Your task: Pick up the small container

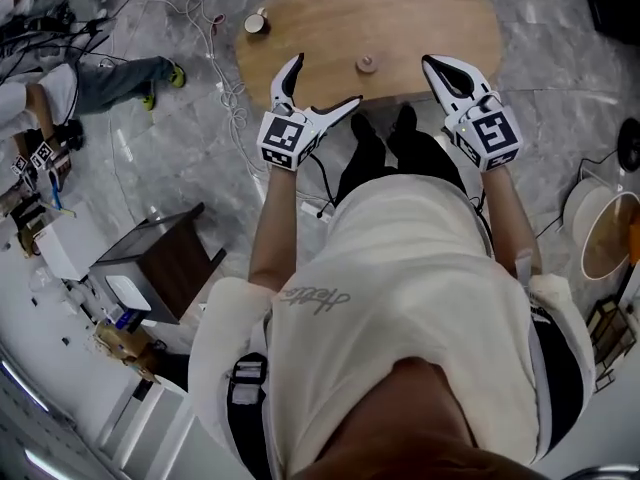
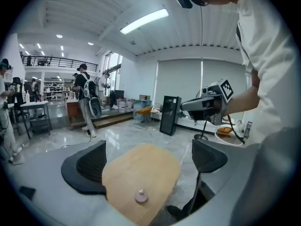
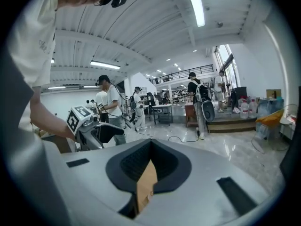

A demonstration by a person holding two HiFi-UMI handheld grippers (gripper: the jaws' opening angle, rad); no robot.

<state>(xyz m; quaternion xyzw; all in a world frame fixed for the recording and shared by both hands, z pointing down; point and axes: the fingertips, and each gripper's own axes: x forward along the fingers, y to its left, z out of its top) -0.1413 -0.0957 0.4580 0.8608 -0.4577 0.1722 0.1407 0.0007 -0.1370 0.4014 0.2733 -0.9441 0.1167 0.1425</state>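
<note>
Well, we stand over the oval wooden table [image 1: 430, 18], and the small container [image 1: 367, 64] sits on it toward the near edge, between our two tools and touched by neither. Our left gripper [image 1: 325, 80] is released, its jaws spread wide with nothing between them; its own view shows the container on the wood below the gap. Our right gripper [image 1: 435, 66] is clenched, tips together, holding nothing. As for writing, cursive lettering [image 1: 315, 298] crosses the white shirt, but we cannot read it. Each marker cube [image 1: 283, 140] bears black-and-white squares.
</note>
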